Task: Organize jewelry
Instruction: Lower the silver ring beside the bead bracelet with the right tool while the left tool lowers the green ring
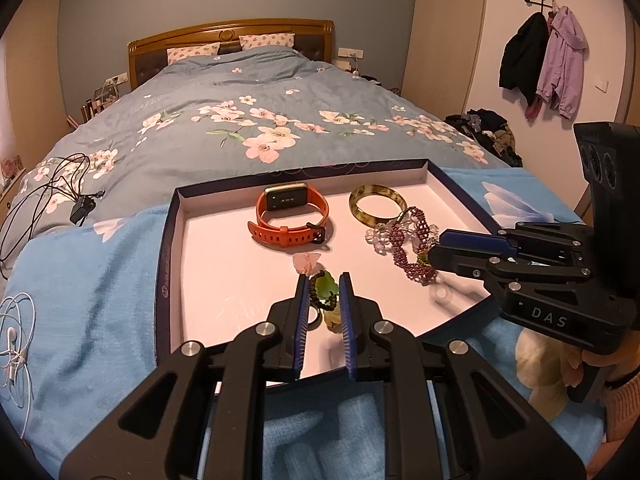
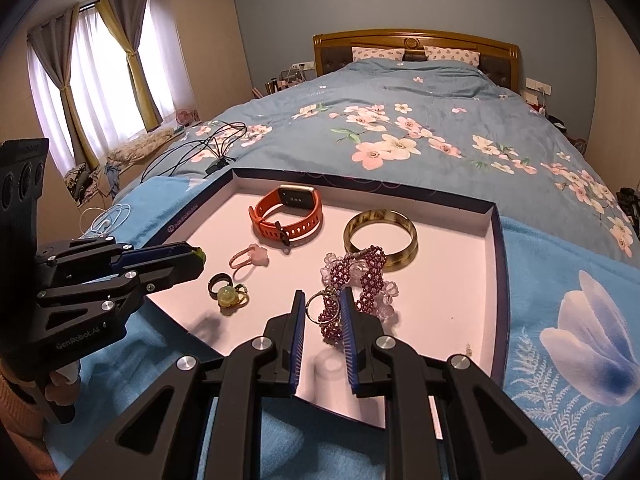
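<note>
A shallow white tray (image 1: 208, 264) (image 2: 452, 304) lies on a blue blanket on the bed. It holds an orange smartwatch (image 1: 292, 212) (image 2: 288, 212), an amber bangle (image 1: 378, 204) (image 2: 380, 236), a purple bead bracelet (image 1: 412, 244) (image 2: 360, 276), a pink flower ring (image 1: 306, 262) (image 2: 250, 258), a black ring (image 2: 219, 282) and a yellow-green bead piece (image 2: 230, 296). My left gripper (image 1: 324, 284) (image 2: 196, 254) is shut on a green pendant with dark beads (image 1: 325, 290), above the tray. My right gripper (image 2: 322, 304) (image 1: 434, 254) is shut on a metal ring (image 2: 320, 308) and the purple bracelet's end.
Black cables with a charger (image 1: 80, 206) (image 2: 218, 166) lie on the floral duvet. White earphones (image 1: 14, 344) (image 2: 104, 220) lie on the blanket left of the tray. Clothes hang on a wall hook (image 1: 544, 60) at right.
</note>
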`<control>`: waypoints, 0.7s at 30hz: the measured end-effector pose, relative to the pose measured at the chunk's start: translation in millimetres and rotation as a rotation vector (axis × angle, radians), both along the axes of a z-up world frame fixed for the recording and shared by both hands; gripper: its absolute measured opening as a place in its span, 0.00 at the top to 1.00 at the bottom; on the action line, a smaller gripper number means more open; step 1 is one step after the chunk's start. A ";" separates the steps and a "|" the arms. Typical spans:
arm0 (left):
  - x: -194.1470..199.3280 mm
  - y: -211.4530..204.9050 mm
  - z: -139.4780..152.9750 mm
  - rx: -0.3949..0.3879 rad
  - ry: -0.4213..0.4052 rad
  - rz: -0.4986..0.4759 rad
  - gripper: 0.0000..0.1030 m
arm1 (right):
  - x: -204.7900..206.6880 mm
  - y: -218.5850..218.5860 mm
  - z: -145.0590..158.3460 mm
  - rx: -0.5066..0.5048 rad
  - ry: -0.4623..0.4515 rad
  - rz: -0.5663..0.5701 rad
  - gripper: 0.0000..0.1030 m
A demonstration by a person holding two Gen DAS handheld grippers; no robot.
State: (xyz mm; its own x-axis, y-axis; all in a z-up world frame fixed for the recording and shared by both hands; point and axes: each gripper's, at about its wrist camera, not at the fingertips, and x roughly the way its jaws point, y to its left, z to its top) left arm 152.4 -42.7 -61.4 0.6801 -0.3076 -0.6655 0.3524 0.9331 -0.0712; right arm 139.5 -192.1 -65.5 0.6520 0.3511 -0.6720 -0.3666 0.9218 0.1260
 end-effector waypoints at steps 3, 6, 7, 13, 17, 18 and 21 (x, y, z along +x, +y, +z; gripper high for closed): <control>2.6 0.1 -3.7 0.004 0.008 0.009 0.85 | 2.7 -0.2 -2.3 -0.004 0.008 -0.005 0.85; 5.4 0.8 -6.4 0.005 0.016 0.018 0.85 | 4.2 -0.2 -3.7 -0.007 0.012 -0.007 0.85; 6.1 1.1 -6.8 0.004 0.018 0.019 0.85 | 4.6 0.0 -4.0 -0.010 0.012 -0.008 0.85; 8.7 0.9 -8.9 0.008 0.023 0.022 0.85 | 9.0 2.0 -7.2 -0.021 0.018 -0.016 0.85; 11.1 -0.7 -13.2 0.012 0.033 0.021 0.85 | 10.9 3.5 -9.7 -0.029 0.024 -0.020 0.85; 11.5 -0.9 -14.0 0.014 0.034 0.022 0.85 | 11.2 3.7 -9.9 -0.031 0.024 -0.023 0.85; 12.2 -1.2 -14.8 0.014 0.037 0.023 0.85 | 12.3 2.9 -9.6 -0.032 0.026 -0.028 0.85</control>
State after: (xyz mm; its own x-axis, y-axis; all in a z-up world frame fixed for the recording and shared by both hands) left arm 164.6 -43.9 -76.2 0.6618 -0.2828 -0.6943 0.3281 0.9420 -0.0709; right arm 151.7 -189.2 -75.0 0.6437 0.3109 -0.6993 -0.3376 0.9354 0.1050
